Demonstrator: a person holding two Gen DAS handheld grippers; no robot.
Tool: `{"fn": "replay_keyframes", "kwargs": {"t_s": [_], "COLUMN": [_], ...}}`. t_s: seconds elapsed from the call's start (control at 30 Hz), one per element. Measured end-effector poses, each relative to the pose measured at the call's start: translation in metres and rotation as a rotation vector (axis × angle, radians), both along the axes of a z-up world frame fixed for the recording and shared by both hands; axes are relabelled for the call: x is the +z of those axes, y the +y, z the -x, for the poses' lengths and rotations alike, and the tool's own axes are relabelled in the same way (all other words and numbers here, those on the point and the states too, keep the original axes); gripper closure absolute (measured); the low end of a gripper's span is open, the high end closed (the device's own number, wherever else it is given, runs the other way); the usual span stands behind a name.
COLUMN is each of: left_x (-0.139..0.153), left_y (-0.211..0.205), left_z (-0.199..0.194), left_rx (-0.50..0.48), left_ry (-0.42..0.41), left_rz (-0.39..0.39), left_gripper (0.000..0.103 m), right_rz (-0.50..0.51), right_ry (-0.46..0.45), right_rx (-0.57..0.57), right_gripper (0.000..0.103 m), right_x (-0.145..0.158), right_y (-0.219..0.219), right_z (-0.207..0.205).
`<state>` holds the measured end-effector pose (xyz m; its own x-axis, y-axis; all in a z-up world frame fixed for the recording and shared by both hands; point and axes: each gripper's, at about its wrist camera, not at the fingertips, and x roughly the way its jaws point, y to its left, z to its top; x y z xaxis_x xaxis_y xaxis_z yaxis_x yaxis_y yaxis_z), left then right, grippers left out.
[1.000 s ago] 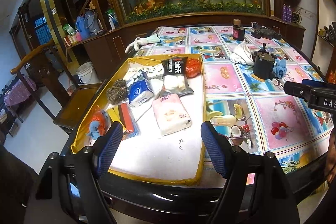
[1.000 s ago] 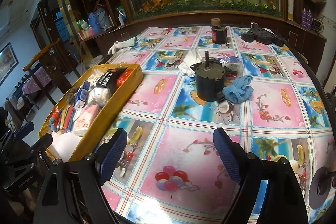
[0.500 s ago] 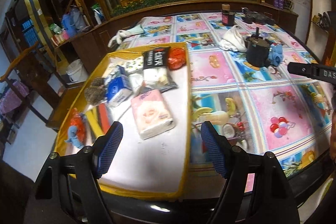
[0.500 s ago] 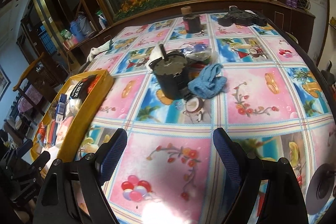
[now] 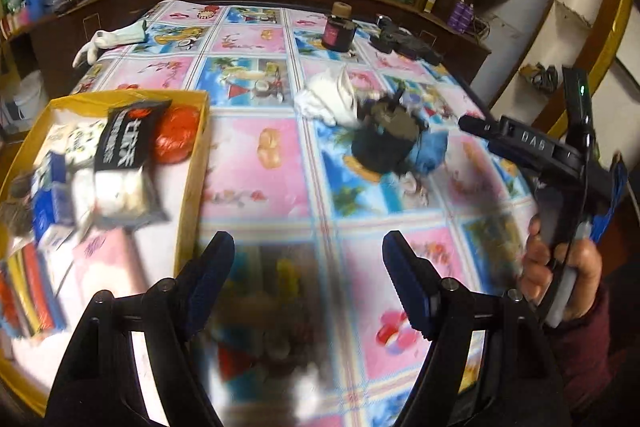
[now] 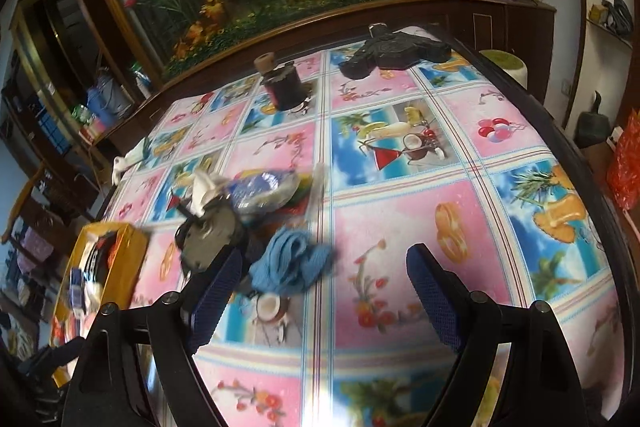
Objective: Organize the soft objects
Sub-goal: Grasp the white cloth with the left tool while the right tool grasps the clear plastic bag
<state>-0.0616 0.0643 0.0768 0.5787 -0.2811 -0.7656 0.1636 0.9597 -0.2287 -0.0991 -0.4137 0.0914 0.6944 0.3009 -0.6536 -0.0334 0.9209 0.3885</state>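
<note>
The left gripper hangs over the patterned tablecloth with its 2 blue-padded fingers spread wide and nothing between them. To its left sits the yellow tray, holding a black-and-white snack packet, an orange-red bundle, a blue-and-white tissue pack and a pink tissue pack (much of this side is smeared by motion blur). Ahead of the left gripper and a little to its right stands a dark round canister, with a white cloth touching its far left side and a blue cloth just beside its right. The right gripper also has its fingers spread apart and grips nothing; its body shows at the right edge of the left wrist view, held by the person's hand. The blue cloth lies just ahead of the right gripper's left finger, nearer that finger than the other, and not between the pads. The dark canister appears tilted just left of the cloth, with the white cloth and a clear bag of blue and coloured items behind it. Farther ahead stand a small dark jar and a black device. The tray lies well to the left of the right gripper.
</note>
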Motion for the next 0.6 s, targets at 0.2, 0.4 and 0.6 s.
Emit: {"fn": "replay_keyframes", "kwargs": {"t_s": [0.2, 0.4, 0.6], "left_x": [0.006, -0.015, -0.039], "left_y": [0.004, 0.005, -0.009], "left_z": [-0.072, -0.141, -0.191], "left_rx": [0.054, 0.076, 0.041], "left_ry": [0.018, 0.099, 0.167], "left_rz": [0.099, 0.197, 0.288], "left_gripper": [0.027, 0.027, 0.027], "right_rz": [-0.182, -0.261, -0.317], "right_ry": [0.084, 0.191, 0.184], "right_rx": [-0.01, 0.035, 0.094], "right_gripper": [0.018, 0.018, 0.016], "right_x": [-0.016, -0.044, -0.06], "right_y": [-0.006, 0.007, 0.009], "right_z": [-0.067, -0.119, -0.136]}}
